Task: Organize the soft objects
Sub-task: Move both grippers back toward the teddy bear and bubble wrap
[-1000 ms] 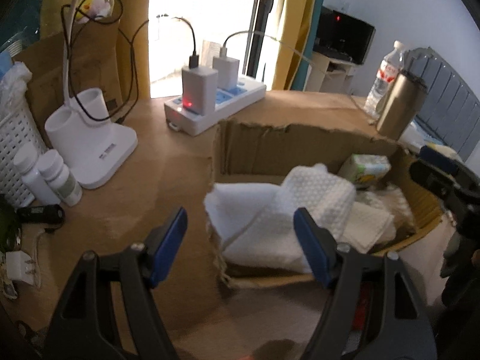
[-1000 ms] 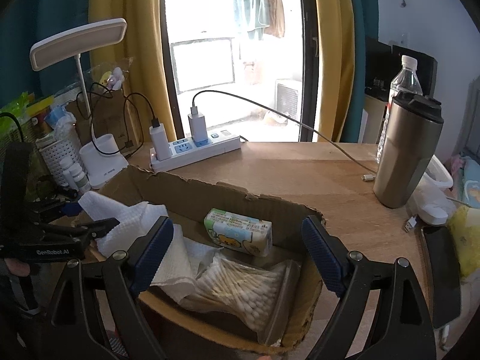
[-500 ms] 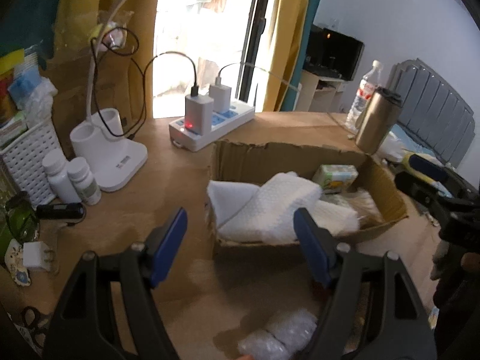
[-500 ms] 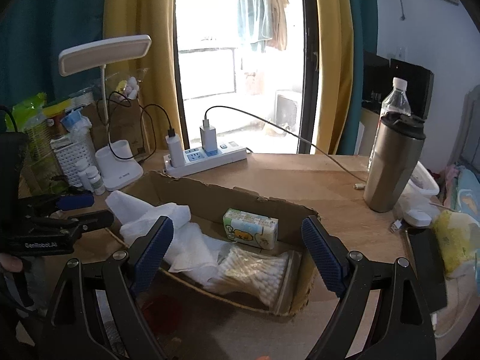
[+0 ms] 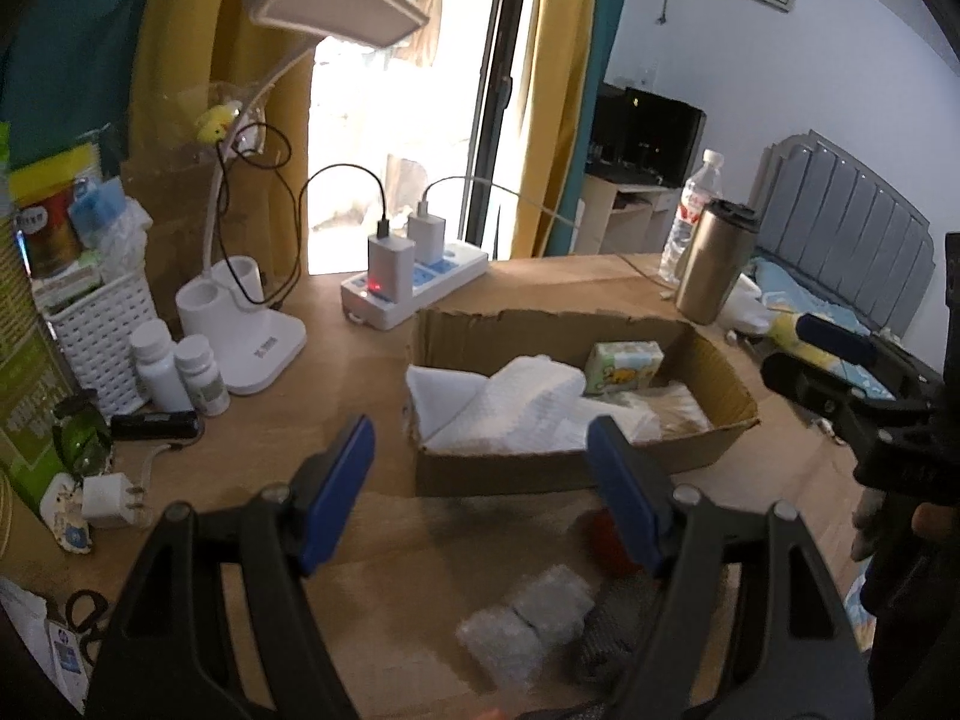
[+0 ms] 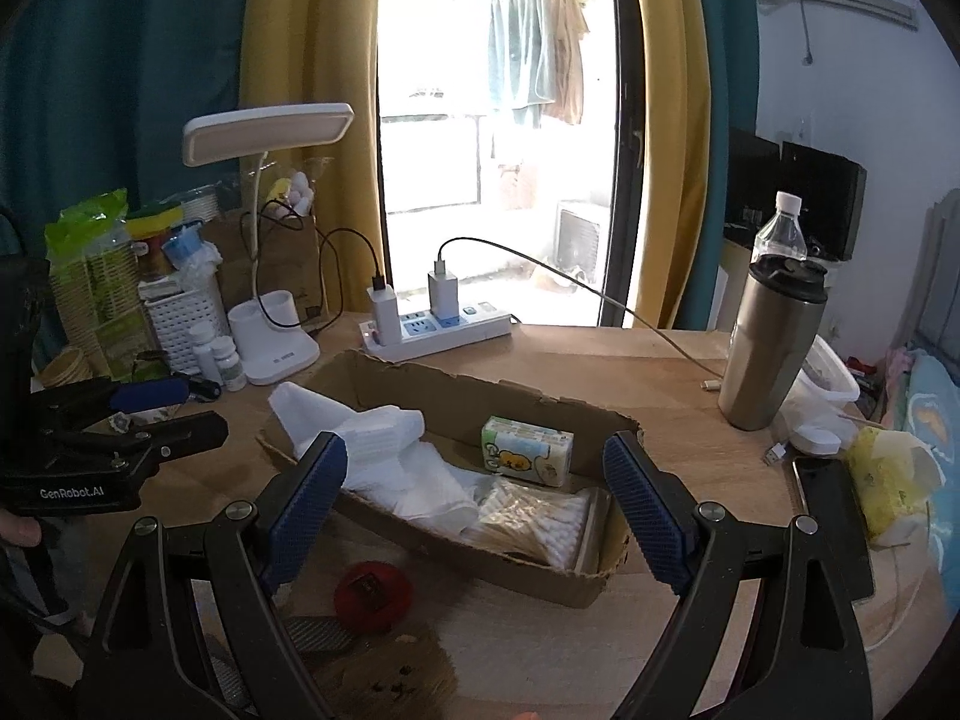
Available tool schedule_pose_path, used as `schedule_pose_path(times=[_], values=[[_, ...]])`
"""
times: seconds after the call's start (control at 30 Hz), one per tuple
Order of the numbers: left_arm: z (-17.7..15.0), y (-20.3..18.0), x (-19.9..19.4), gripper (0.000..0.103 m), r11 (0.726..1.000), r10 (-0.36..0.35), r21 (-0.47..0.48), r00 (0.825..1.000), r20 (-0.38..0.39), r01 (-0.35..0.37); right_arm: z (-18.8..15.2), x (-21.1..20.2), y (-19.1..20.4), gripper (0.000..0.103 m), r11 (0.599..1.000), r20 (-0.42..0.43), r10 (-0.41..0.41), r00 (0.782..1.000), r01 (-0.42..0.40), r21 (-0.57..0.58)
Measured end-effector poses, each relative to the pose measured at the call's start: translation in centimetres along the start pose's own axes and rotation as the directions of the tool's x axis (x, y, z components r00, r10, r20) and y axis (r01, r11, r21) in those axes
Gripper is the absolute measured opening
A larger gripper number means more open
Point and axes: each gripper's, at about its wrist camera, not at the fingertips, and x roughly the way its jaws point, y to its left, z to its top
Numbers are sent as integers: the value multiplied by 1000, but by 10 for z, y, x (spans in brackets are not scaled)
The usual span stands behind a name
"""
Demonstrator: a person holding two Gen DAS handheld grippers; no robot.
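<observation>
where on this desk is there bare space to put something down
Bare wood lies between the power strip and the steel tumbler, behind the cardboard box, crossed only by a thin cable. A smaller patch sits between the lamp base and the box. The left edge, with the pill bottles and white basket, is crowded.

Each hand-held gripper, the left (image 5: 480,492) and the right (image 6: 477,510), has 2 black plastic arms with silver screws and ribbed blue pads (image 6: 645,513), the left body stamped "GenRobot.AI" in white.
</observation>
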Motion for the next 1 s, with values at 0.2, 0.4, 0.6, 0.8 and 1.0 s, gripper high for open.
schedule_pose_path(times=[0.2, 0.4, 0.6, 0.8, 1.0], values=[[-4, -6, -19, 75, 1000, -12, 14, 999, 44, 11, -3, -11, 6, 90, 1000, 5, -1, 1000, 1, -4], [-9, -12, -35, 76, 999, -32, 23, 997, 74, 30, -8, -20, 12, 90, 1000, 3, 1, 1000, -1, -11], [-16, -14, -46, 76, 999, -47, 24, 995, 90, 45, -14, -27, 17, 90, 1000, -1, 1, 1000, -1, -12], [-26, -15, -51, 76, 999, -46, 18, 996, 82, 44, -23, -31, 22, 90, 1000, -13, 6, 1000, -6, -14], [-34, -17, -55, 76, 999, -52, 16, 995, 80, 51, -31, -33, 25, 90, 1000, -27, 7, 1000, -7, -12]])
